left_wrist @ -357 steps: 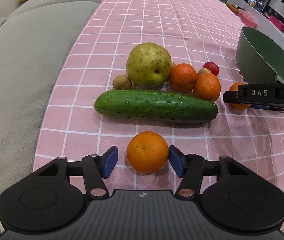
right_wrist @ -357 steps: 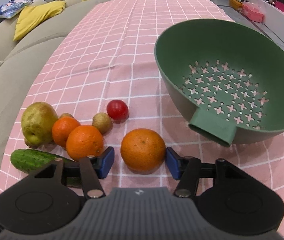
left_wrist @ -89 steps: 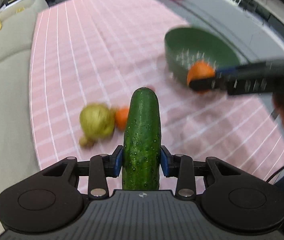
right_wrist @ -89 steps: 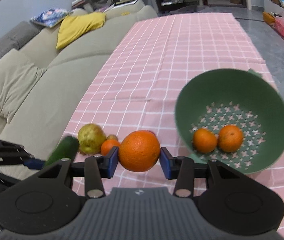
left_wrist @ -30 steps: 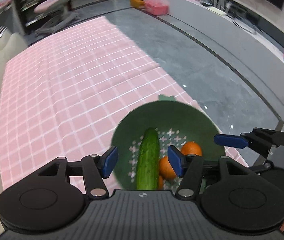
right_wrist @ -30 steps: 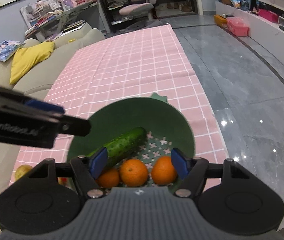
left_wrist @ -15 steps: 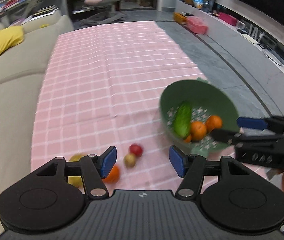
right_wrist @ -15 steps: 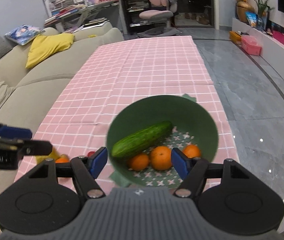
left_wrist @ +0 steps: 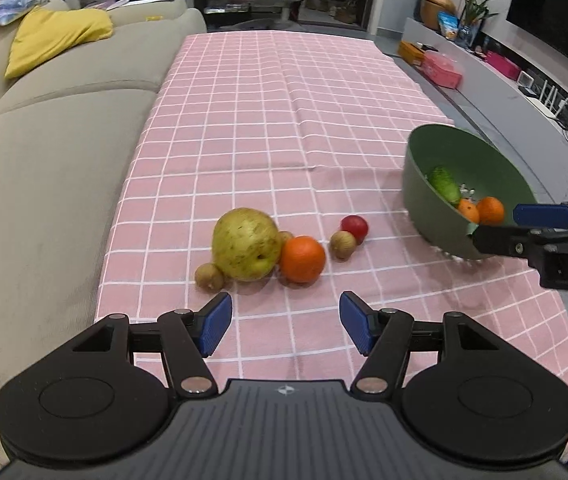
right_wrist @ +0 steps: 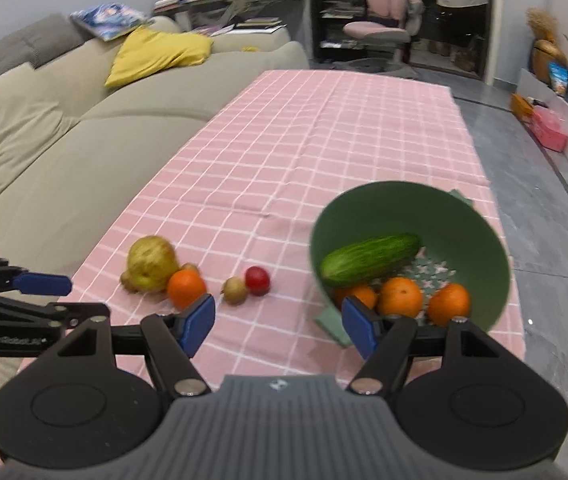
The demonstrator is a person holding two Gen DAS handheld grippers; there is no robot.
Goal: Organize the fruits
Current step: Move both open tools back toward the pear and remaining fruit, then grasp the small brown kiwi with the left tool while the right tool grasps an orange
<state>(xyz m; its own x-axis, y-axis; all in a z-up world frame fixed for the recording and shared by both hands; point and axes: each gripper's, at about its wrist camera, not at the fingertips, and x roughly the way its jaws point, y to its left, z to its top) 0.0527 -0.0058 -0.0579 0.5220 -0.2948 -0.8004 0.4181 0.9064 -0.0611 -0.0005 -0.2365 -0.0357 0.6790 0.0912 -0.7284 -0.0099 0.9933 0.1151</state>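
Pear (left_wrist: 245, 245) partly hides a small brown fruit (left_wrist: 286, 236).

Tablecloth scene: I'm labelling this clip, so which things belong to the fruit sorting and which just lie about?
Job:
green colander
cucumber
pear
loose orange
red fruit

Lying about:
yellow cushion
pink chair

Green perforated colander (right_wrist: 460, 220) stands at the right edge of the counter. Inside: one cucumber (right_wrist: 370, 259) lying aslant against the wall, and three oranges (right_wrist: 400, 296) side by side below it. On the pink checked cloth, well apart from the colander: a yellow-green pear (left_wrist: 245, 244), an orange (left_wrist: 302, 259) touching it, three small brown fruits (left_wrist: 342, 244), one small red fruit (left_wrist: 354, 227).
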